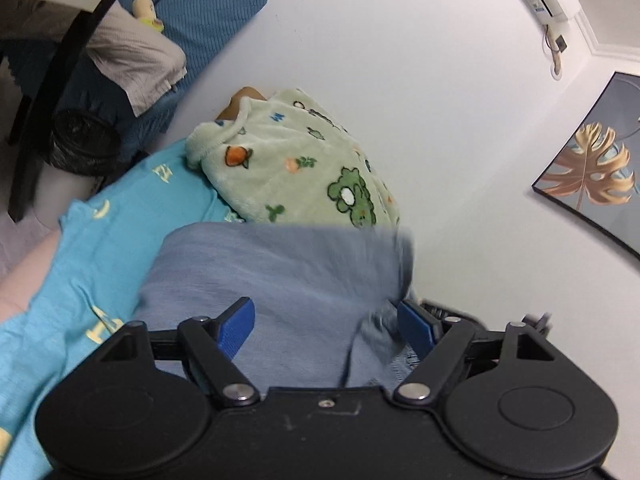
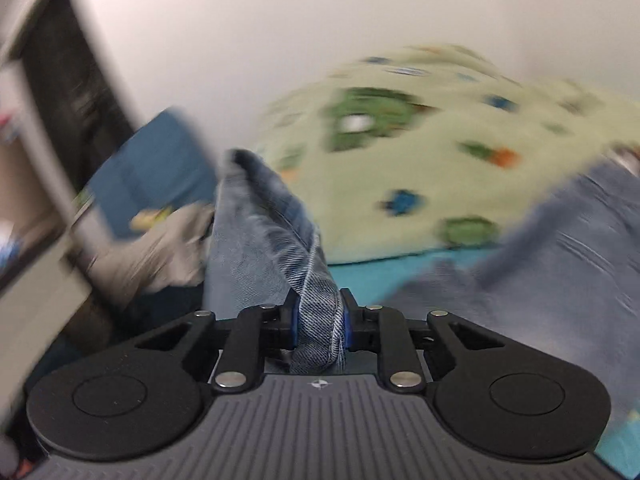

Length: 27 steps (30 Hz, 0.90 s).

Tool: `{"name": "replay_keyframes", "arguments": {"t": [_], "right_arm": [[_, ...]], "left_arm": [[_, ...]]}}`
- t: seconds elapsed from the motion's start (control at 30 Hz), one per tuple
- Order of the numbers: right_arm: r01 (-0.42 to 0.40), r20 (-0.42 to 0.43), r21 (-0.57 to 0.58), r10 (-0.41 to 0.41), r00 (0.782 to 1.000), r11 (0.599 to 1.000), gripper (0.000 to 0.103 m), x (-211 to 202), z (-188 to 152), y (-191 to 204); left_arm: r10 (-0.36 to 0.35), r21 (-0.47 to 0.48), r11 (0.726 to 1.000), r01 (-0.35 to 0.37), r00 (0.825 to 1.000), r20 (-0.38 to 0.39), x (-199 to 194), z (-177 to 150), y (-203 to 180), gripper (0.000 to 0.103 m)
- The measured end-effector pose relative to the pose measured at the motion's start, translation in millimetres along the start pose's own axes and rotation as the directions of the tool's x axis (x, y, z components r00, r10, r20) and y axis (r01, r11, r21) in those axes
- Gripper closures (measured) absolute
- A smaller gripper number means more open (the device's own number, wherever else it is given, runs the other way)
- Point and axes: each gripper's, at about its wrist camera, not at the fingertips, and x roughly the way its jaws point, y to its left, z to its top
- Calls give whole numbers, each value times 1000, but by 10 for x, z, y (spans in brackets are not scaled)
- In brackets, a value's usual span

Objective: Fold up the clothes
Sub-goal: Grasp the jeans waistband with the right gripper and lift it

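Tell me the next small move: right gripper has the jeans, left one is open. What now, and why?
Probably close the left gripper on the jeans. Its fingers stand wide apart with denim lying between them, while the right gripper is already clamped on a folded denim edge. With both ends held, the jeans could be lifted clear of the turquoise shirt and green blanket to be folded.

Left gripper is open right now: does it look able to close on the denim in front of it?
Probably yes. The left gripper is open, and the blue denim garment lies between its fingers with nothing covering it.
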Motion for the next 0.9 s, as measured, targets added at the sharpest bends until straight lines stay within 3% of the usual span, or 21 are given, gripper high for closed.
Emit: {"name": "replay_keyframes", "arguments": {"t": [0.27, 0.4, 0.43, 0.47, 0.53, 0.6, 0.67, 0.77, 0.9], "right_arm": [[153, -96, 253, -133, 986, 955, 84, -81, -43, -846], [116, -112, 227, -92, 989, 967, 81, -114, -85, -965], [103, -105, 230, -81, 991, 968, 74, -162, -58, -1017], [90, -98, 233, -69, 993, 968, 54, -209, -30, -1069], [70, -72, 225, -54, 996, 972, 42, -345, 13, -1188], [62, -41, 211, -54, 998, 976, 43, -503, 48, -1331], [123, -18, 218, -122, 992, 968, 40, -632, 71, -1583], [212, 11, 244, -221, 975, 946, 22, -817, 98, -1973], [225, -42, 468, -233, 971, 855, 22, -799, -49, -2589]], "left_arm": [[57, 81, 995, -53, 998, -38, 157, -126, -80, 27], [99, 120, 989, -91, 993, -59, 277, -236, -107, 27], [108, 127, 987, -99, 992, -65, 307, -270, -115, 27], [114, 133, 986, -103, 991, -73, 340, -315, -131, 27], [122, 147, 983, -108, 989, -88, 405, -414, -170, 27], [146, 180, 976, -125, 983, -108, 481, -500, -223, 27], [166, 220, 966, -137, 979, -117, 531, -555, -274, 27], [216, 300, 936, -183, 973, -78, 561, -625, -360, 27], [255, 332, 919, -212, 963, -89, 689, -686, -370, 27]]}}
